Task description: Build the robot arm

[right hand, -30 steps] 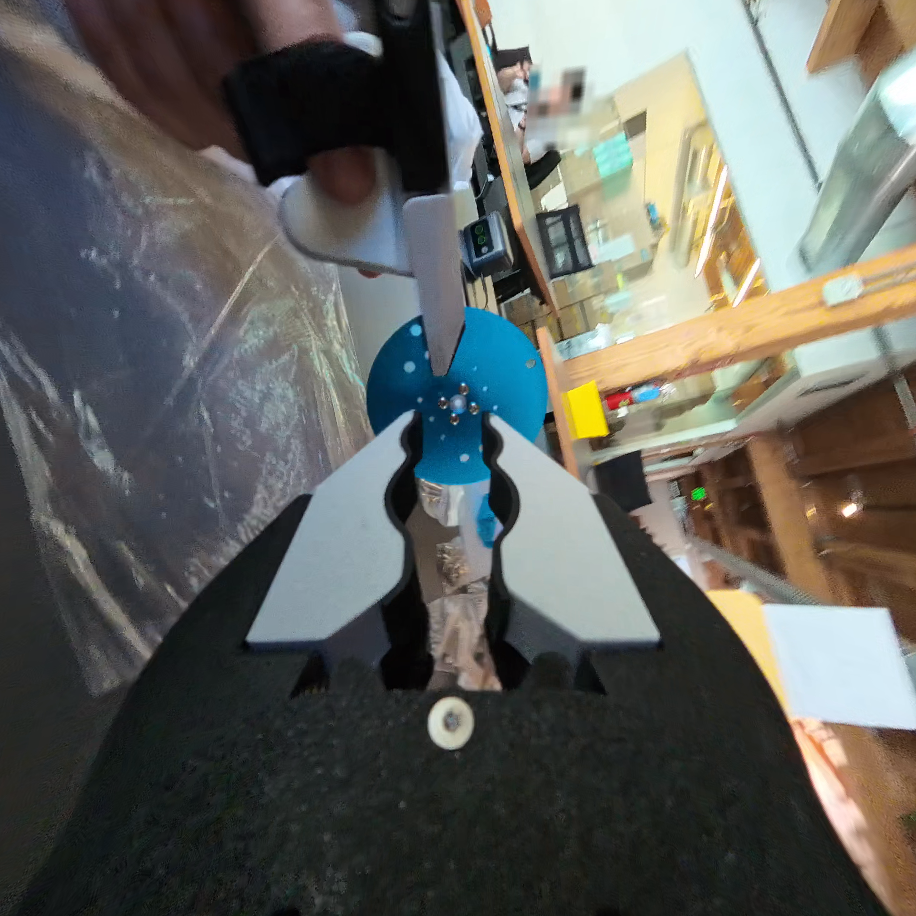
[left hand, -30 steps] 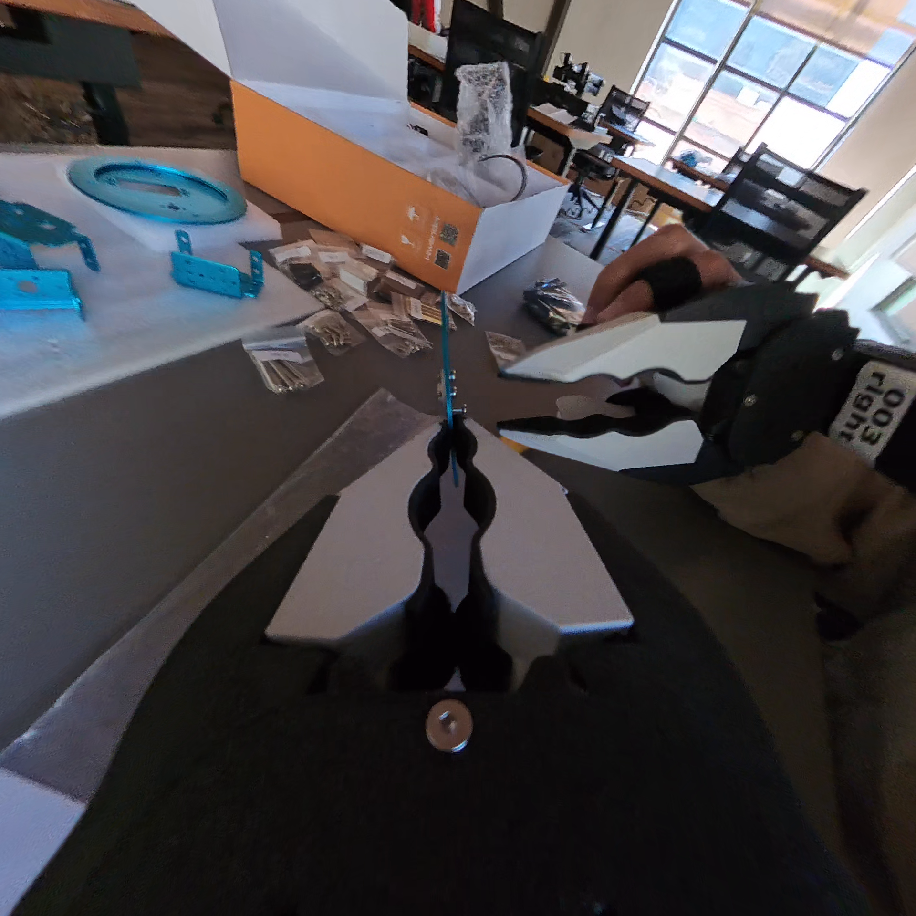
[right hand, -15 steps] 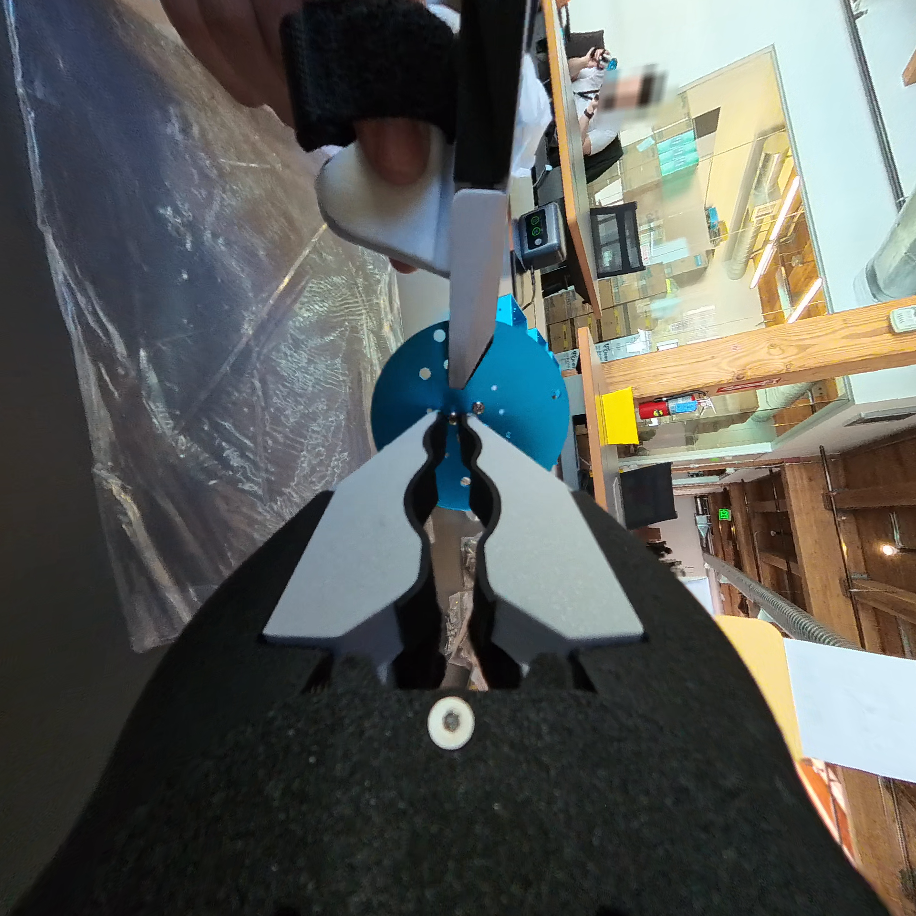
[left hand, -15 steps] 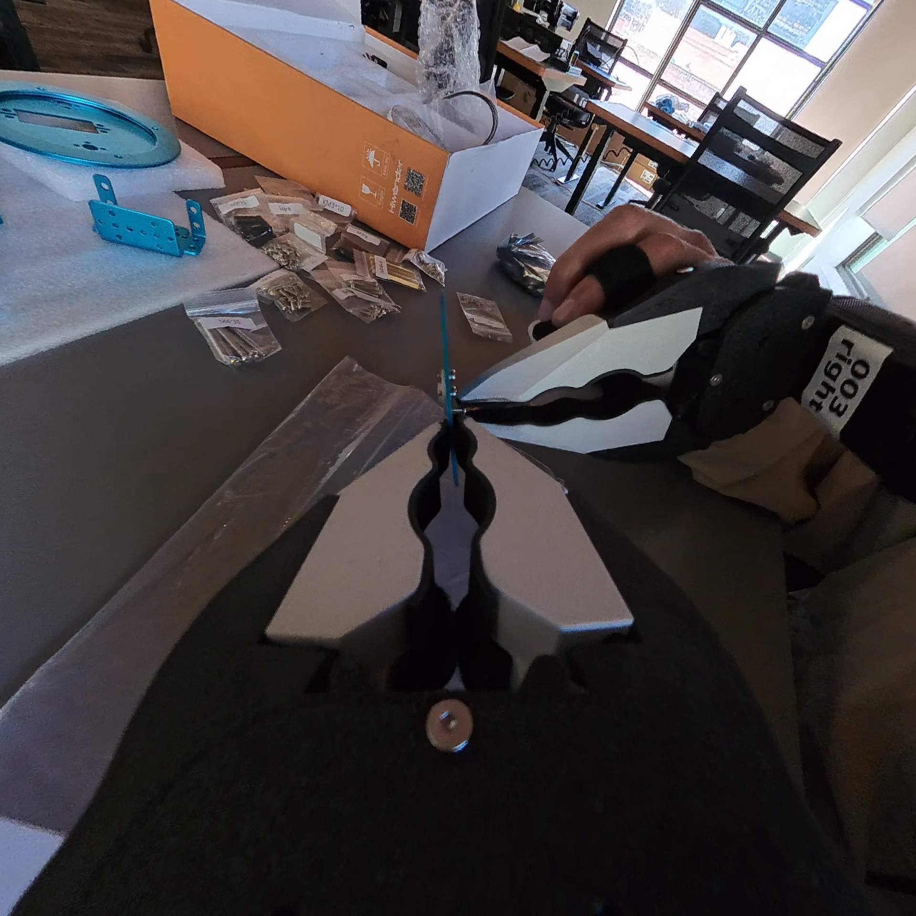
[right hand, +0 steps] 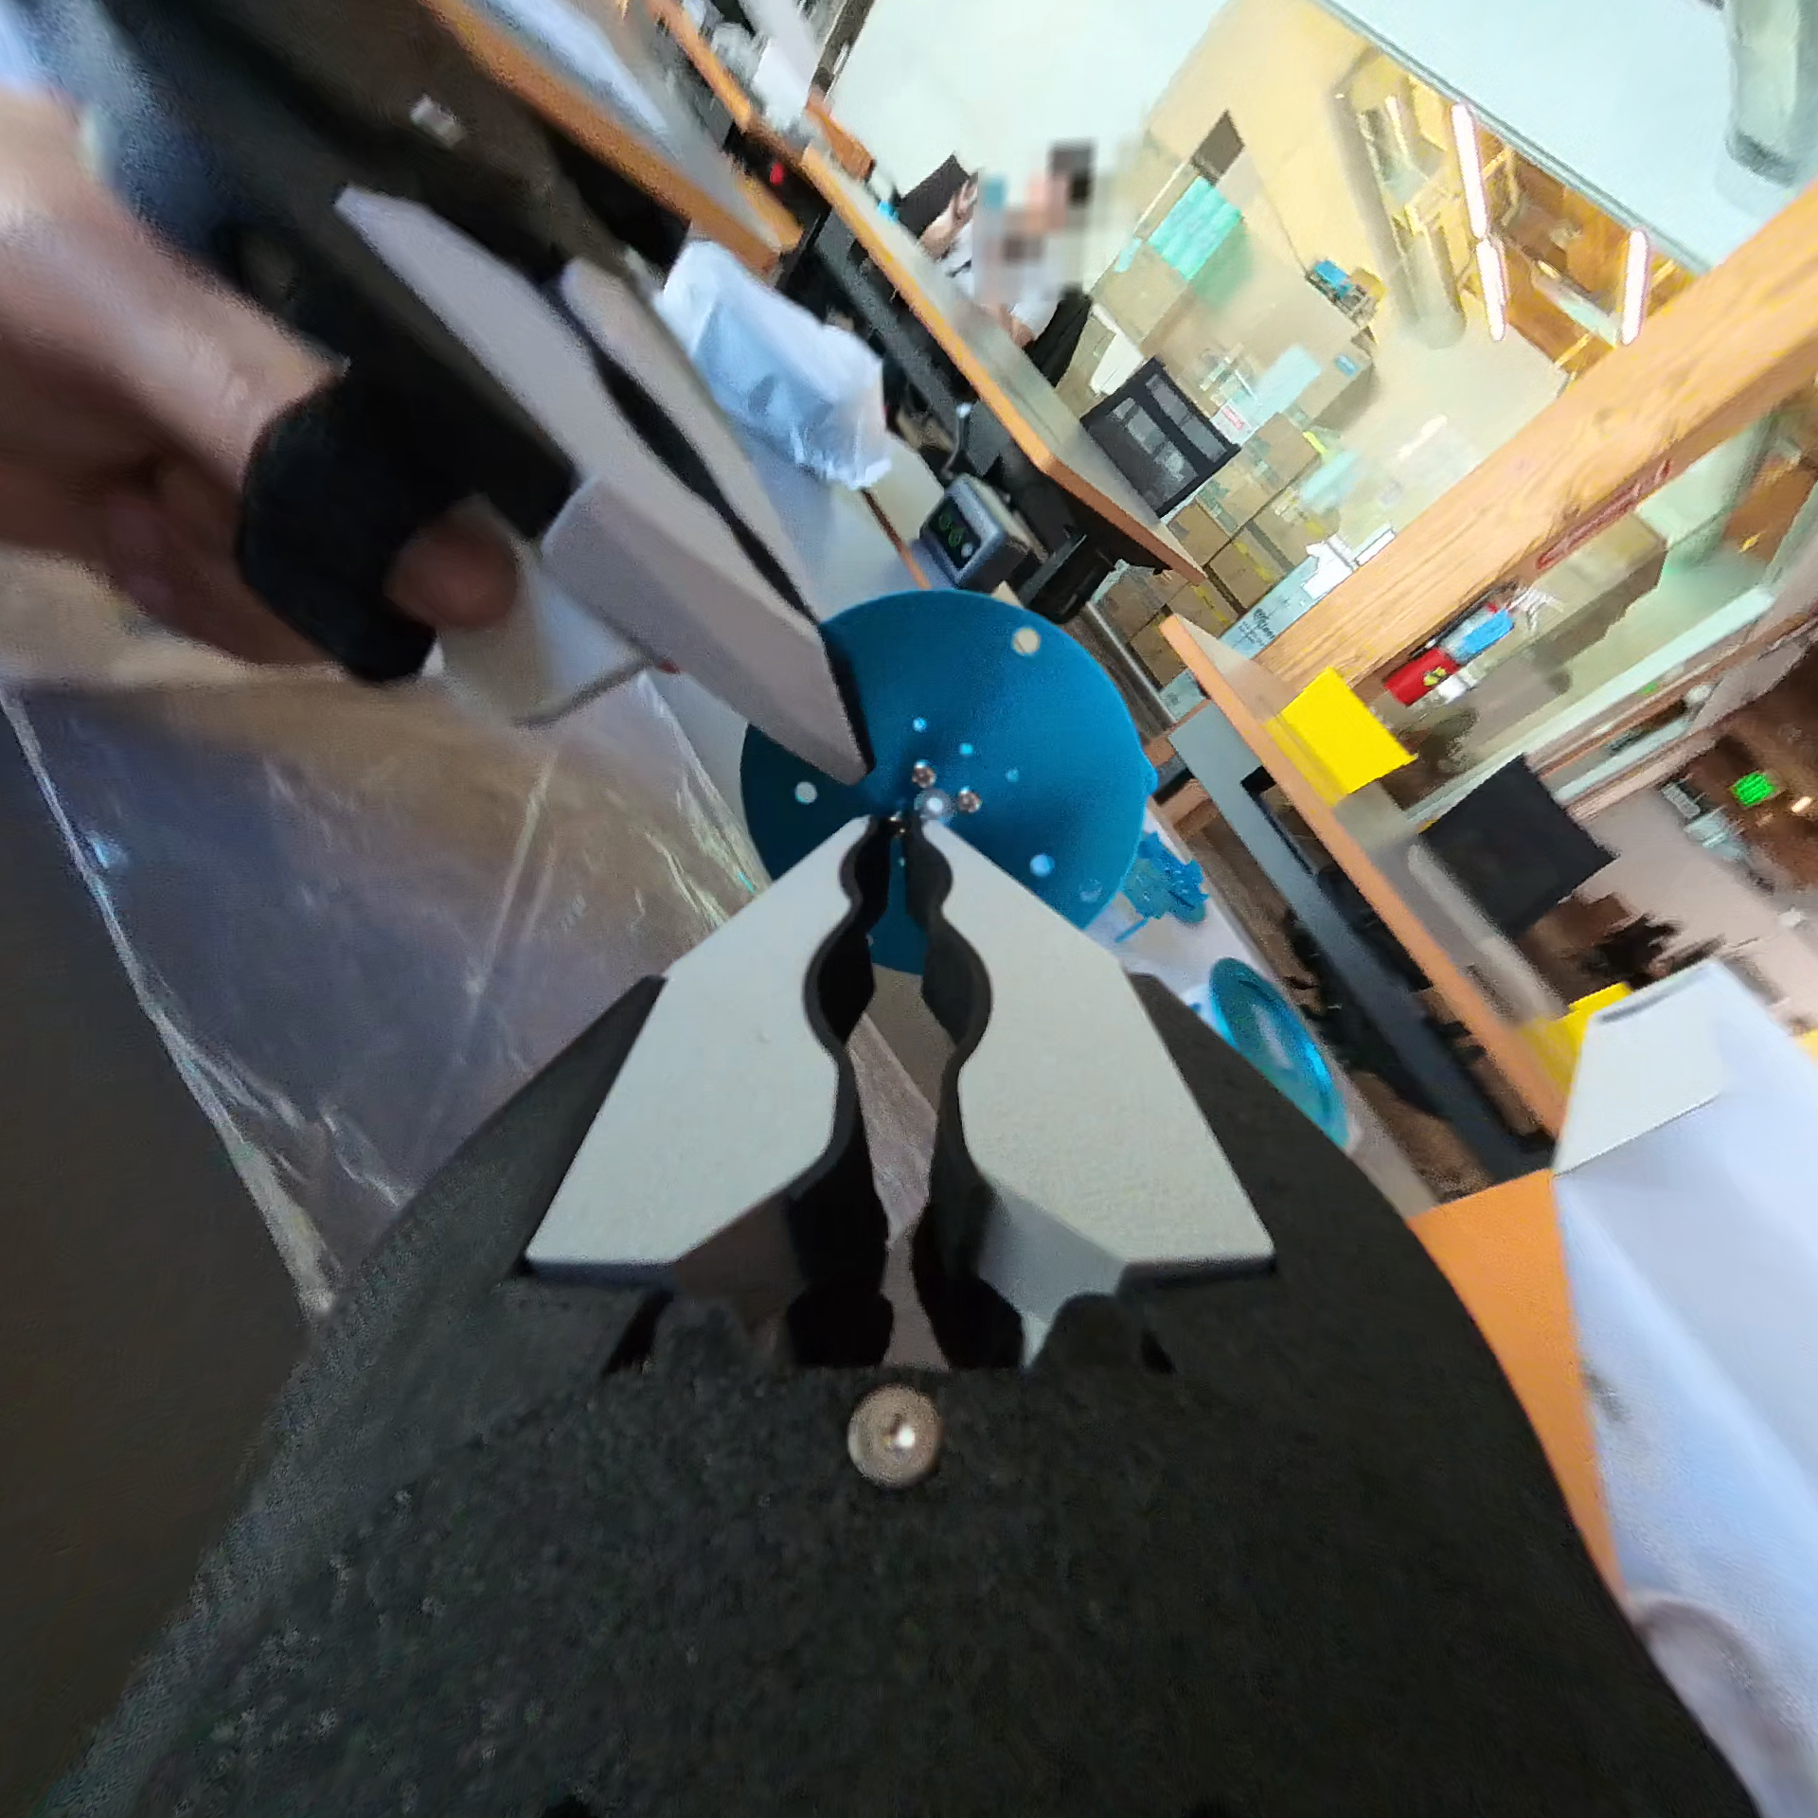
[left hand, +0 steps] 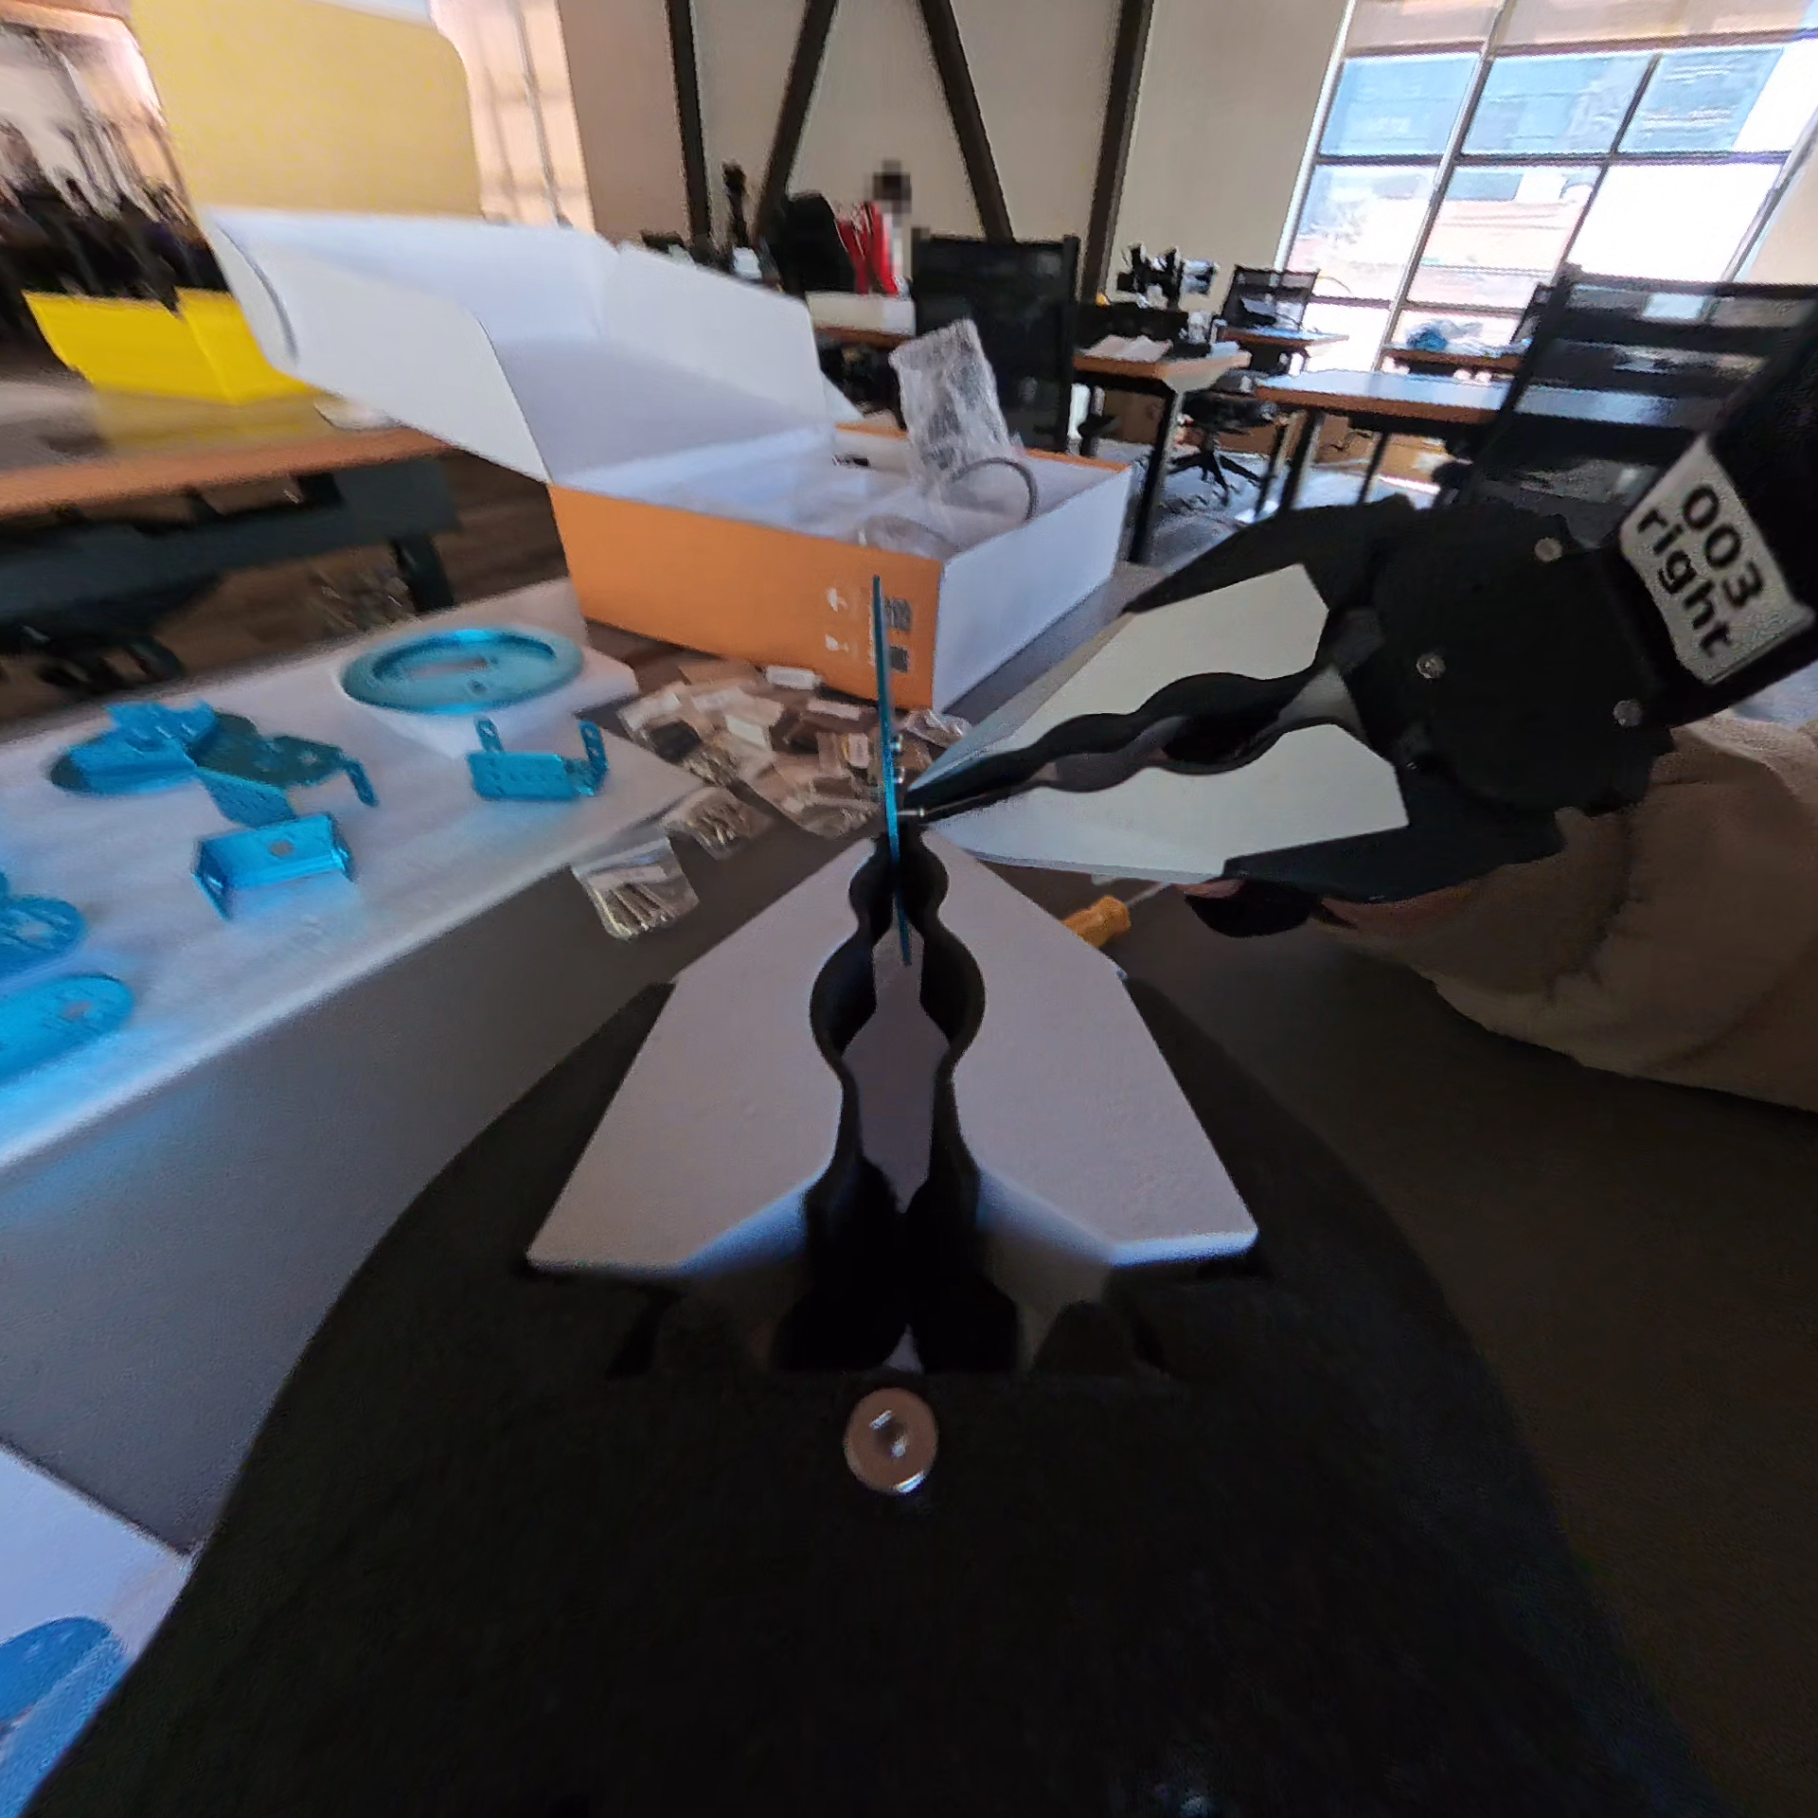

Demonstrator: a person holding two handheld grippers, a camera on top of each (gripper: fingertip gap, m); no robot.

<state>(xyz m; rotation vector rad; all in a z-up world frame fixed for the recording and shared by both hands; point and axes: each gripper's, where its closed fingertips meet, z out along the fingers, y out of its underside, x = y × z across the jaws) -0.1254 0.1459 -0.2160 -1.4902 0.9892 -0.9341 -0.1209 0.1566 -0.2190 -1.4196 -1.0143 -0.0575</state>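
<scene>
My left gripper (left hand: 897, 836) is shut on the lower edge of a thin blue metal disc (left hand: 888, 708), held upright and edge-on in the left wrist view. The right wrist view shows the disc (right hand: 1003, 748) face-on, with small holes and screws around its centre hub. My right gripper (right hand: 900, 824) is shut on a small screw at the tips, pressed against the disc next to the hub. In the left wrist view the right gripper (left hand: 930, 802) comes in from the right. In the right wrist view the left gripper (right hand: 851, 762) comes in from the upper left.
An open orange-and-white box (left hand: 767, 590) stands behind. Blue brackets (left hand: 531, 767) and a blue ring (left hand: 462, 669) lie on white foam at left. Small bags of screws (left hand: 639, 885) and an orange-handled screwdriver (left hand: 1092, 920) lie on the dark table. A clear plastic sheet (right hand: 393, 885) lies below. My left and right fingertips are right by each other.
The right gripper moved in to the disc and shut at its centre. Both grippers then rose and tilted together, and the right gripper rolled, its tips staying on the disc.
</scene>
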